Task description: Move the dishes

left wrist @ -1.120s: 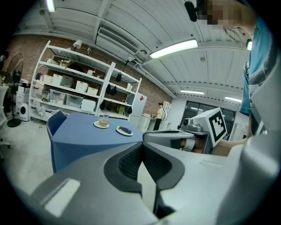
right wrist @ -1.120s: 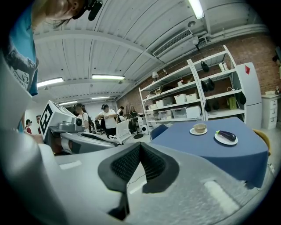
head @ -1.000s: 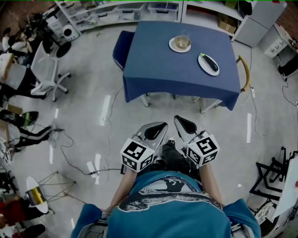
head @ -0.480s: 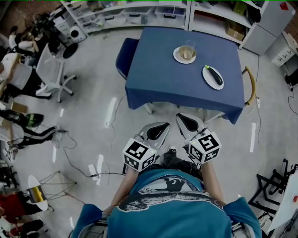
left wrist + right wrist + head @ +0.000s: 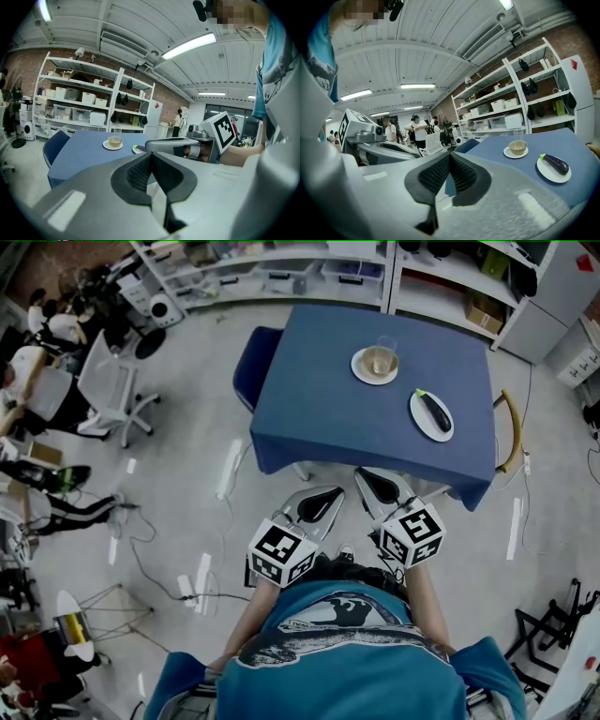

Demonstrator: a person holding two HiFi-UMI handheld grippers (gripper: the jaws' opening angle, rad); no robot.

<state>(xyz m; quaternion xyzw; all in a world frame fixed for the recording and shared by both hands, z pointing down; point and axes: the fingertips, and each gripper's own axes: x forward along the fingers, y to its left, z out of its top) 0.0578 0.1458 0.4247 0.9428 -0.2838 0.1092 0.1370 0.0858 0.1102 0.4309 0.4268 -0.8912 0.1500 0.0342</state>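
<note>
The left gripper (image 5: 318,504) and right gripper (image 5: 378,487) hover before the worktop's (image 5: 319,399) near edge, fingers pressed together, empty. A bowl plate (image 5: 358,367) and an aubergine plate (image 5: 423,421) sit toward its far right corner

The blue-clothed table (image 5: 323,399) bears 2 white dishes: the bowl plate (image 5: 359,367) and, near it, the eggplant plate (image 5: 422,419).

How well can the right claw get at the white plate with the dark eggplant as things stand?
Probably not yet. The shut right claw is held near the person's body, short of the blue-clothed table's near edge, while the white plate with the dark eggplant lies further in. Nothing blocks the way.
</note>
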